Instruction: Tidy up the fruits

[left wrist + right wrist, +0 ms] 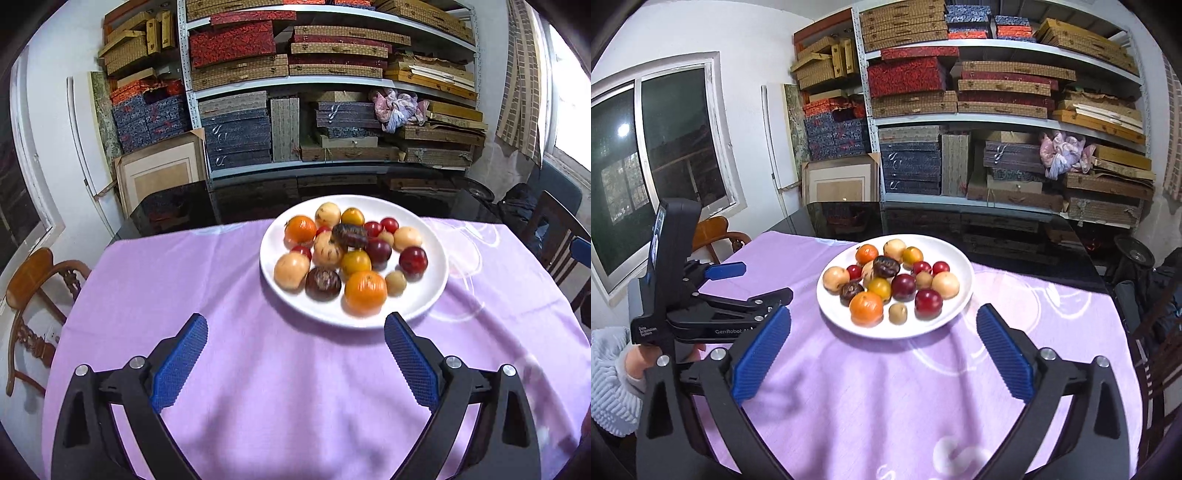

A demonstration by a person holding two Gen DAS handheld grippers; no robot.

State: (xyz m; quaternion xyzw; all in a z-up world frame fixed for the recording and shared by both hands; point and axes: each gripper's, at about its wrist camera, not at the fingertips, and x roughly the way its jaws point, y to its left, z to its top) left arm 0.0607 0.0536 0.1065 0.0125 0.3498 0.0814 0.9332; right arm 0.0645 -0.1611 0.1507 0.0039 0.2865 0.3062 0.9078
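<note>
A white plate (417,299) on the purple tablecloth (258,369) holds several fruits: oranges (365,291), dark red plums (413,259), tan round fruits (291,269), yellow ones (355,261) and dark brown ones (323,283). My left gripper (295,321) is open just in front of the plate, nothing between its blue pads. In the right wrist view the same plate (923,326) lies ahead. My right gripper (884,312) is open and empty at the plate's near rim. The left gripper (757,282), held by a hand in a pale fuzzy sleeve (613,384), hovers open left of the plate.
Past the cloth the glossy black table top (997,229) runs to a metal shelf (960,125) packed with boxes. Wooden chairs stand at the left (33,280) and the right (554,236). A window (646,155) is on the left wall.
</note>
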